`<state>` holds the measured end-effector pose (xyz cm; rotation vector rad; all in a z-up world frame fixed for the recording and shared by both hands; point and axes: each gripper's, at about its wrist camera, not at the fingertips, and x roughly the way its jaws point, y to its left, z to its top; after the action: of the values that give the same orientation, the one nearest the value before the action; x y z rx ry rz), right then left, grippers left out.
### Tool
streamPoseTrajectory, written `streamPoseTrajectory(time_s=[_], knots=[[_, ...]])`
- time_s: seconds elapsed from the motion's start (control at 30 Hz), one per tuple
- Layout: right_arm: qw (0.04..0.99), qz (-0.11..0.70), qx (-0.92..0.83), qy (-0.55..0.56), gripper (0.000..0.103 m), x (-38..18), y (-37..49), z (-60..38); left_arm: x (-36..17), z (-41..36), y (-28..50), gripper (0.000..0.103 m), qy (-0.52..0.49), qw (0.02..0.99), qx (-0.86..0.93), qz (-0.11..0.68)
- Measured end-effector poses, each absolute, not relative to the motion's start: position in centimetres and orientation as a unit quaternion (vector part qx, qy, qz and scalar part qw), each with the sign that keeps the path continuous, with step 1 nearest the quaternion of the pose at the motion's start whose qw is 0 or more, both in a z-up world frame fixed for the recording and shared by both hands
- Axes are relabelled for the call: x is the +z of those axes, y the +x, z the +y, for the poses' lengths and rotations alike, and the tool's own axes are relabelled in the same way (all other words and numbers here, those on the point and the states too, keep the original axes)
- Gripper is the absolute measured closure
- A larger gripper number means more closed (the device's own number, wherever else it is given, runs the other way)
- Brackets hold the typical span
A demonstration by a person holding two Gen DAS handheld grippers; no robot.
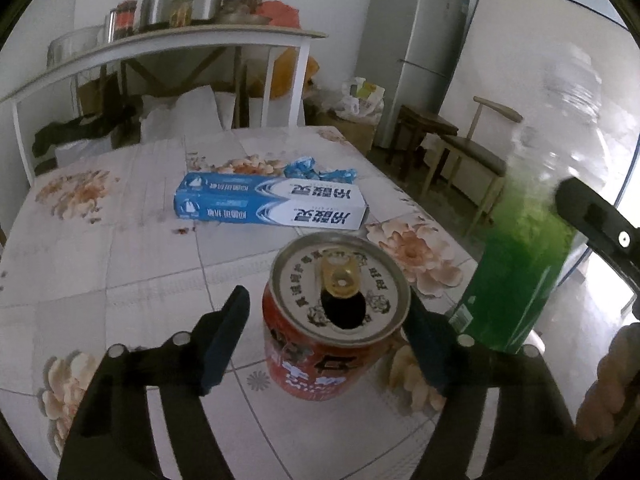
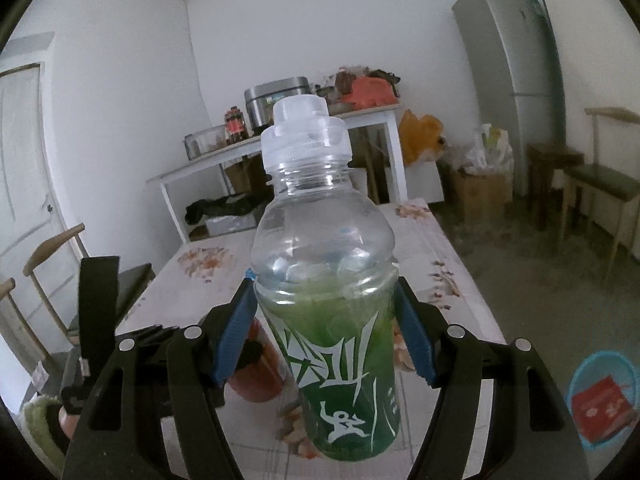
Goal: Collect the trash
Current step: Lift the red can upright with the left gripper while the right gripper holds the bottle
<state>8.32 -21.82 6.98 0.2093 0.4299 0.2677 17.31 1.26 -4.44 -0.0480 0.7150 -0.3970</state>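
Left gripper (image 1: 326,344): spread wide around a red can (image 1: 330,320), right finger touching or nearly touching the rim, left finger standing clear of the can wall. Can upright on the floral-print table (image 1: 120,280), top opened, gold pull tab folded back over the hole. Right gripper (image 2: 326,336): pinching a green-labelled bottle (image 2: 324,280), both blue pads (image 2: 234,332) pressed against the body just below the shoulder. Bottle upright, clear cap in place, held just beside the can on its right; whether lifted off the tabletop or resting on it cannot be told. In the left wrist view, same bottle (image 1: 524,264) blurred at the right, with the right gripper's black finger across it. Further back on the table: a blue-and-white toothpaste box (image 1: 272,206) lying flat, a crumpled blue wrapper (image 1: 320,170) touching its far edge. On the floor at lower right of the right wrist view: a blue-rimmed bin (image 2: 632,400) containing a red package (image 2: 602,410).
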Motion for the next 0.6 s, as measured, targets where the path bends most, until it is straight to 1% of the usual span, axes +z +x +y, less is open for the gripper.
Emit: streamPoseTrajectory(time_s=[0.2,0.6], knots=[[0.957,0.238,0.133,0.102,0.039,7.56,8.45,-21.96,-4.74,0.95,17.22,0.036,-0.019,0.916,-0.192,0.353],[0.954,0.251,0.129,0.102,0.040,7.70,8.51,-21.33,-4.29,1.33,17.03,0.037,-0.023,0.919,-0.176,0.351]])
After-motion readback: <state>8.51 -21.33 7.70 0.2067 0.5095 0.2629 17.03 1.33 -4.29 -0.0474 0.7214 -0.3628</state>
